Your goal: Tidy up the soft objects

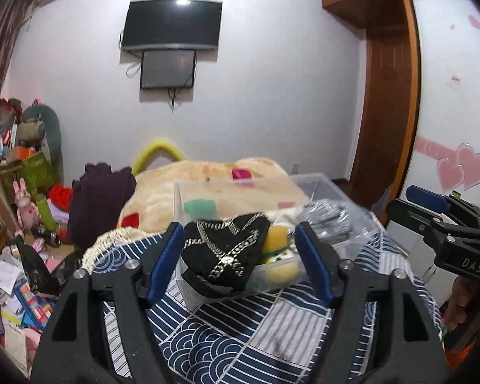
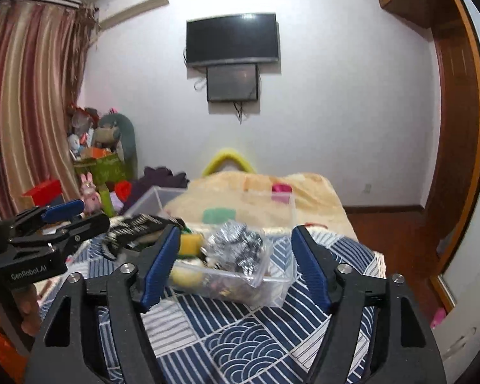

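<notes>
A clear plastic bin (image 1: 352, 240) (image 2: 272, 291) stands on the bed. In it lie a black cloth with a silver chain print (image 1: 227, 249), yellow sponges (image 1: 276, 240) (image 2: 190, 244) and a grey-black fluffy item in a clear bag (image 1: 329, 219) (image 2: 240, 246). The black cloth hangs over the bin's left rim (image 2: 134, 227). My left gripper (image 1: 240, 262) is open just in front of the bin, the cloth between its fingers. My right gripper (image 2: 235, 265) is open before the bin's near wall, empty. More sponges, green (image 1: 200, 208) (image 2: 219, 216), pink (image 1: 241, 173) (image 2: 281, 188) and red (image 1: 129, 220), lie on the beige blanket.
The bed has a blue-white patterned quilt (image 1: 240, 329) (image 2: 240, 336) and a beige fluffy blanket (image 1: 214, 188). A dark purple garment (image 1: 99, 204) lies at the bed's left. Clutter and toys fill the floor at left (image 1: 22, 256). A wardrobe (image 1: 457, 96) stands on the right.
</notes>
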